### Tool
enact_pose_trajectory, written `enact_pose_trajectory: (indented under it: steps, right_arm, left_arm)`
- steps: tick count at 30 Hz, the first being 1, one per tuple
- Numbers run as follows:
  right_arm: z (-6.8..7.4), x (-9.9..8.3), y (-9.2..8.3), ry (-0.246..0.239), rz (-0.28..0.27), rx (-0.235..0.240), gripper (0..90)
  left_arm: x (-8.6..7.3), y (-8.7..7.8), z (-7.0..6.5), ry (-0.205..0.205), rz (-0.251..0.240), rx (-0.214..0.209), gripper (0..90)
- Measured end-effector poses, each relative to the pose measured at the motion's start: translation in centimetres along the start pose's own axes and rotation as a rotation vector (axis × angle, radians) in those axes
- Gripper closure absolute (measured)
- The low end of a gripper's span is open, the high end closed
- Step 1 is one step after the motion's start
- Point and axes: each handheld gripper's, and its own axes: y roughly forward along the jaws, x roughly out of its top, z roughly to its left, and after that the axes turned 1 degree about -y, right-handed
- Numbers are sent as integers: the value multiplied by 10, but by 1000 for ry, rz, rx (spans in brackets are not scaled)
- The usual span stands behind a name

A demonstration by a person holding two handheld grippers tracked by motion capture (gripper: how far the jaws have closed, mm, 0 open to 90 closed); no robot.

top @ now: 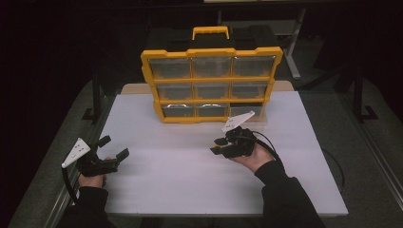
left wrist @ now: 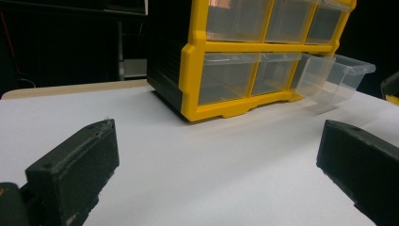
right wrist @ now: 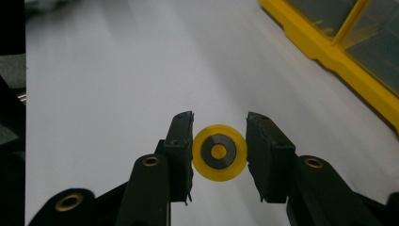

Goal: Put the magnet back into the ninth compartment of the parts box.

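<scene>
- The right tool (right wrist: 219, 151) is clamped on a small yellow disc (right wrist: 219, 151) with a dark grey ring and a yellow centre; one jaw presses on each side of its rim.
- In the right tool's own view the disc sits between the jaw tips, its flat face turned to the camera, clear of the white tabletop (right wrist: 117, 70) beyond it.
- In the high view the right tool (top: 217, 146) is held in the person's right hand (top: 256, 156), above the tabletop (top: 190, 180), its jaws pointing toward the left tool's side; a trace of yellow shows at the jaw tips.
- Beyond the right tool, near it, stands a yellow drawer organiser (top: 211, 85) with nine clear drawers in three rows and a yellow carry handle on top.
- The clear drawer (left wrist: 336, 77) at the bottom row's end nearest the right tool is pulled partly out of the frame; the white plate on top of the right tool lies in front of it in the high view.
- The left tool (top: 116, 147) has its jaws wide apart with nothing between them; it is held low in the person's left hand (top: 92, 180), well apart from the right tool.
- Along the left tool's jaws (left wrist: 216, 179) lies bare tabletop, with the organiser ahead and the pulled-out drawer toward its right jaw.
</scene>
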Motion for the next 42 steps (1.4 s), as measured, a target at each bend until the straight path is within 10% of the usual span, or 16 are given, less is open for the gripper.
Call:
enact_pose_trajectory:
  steps: [42]
  right_arm:
    - [-59, 19, -52, 126, 5, -168, 614]
  left_arm:
    - [-1, 0, 1, -10, 0, 1, 0]
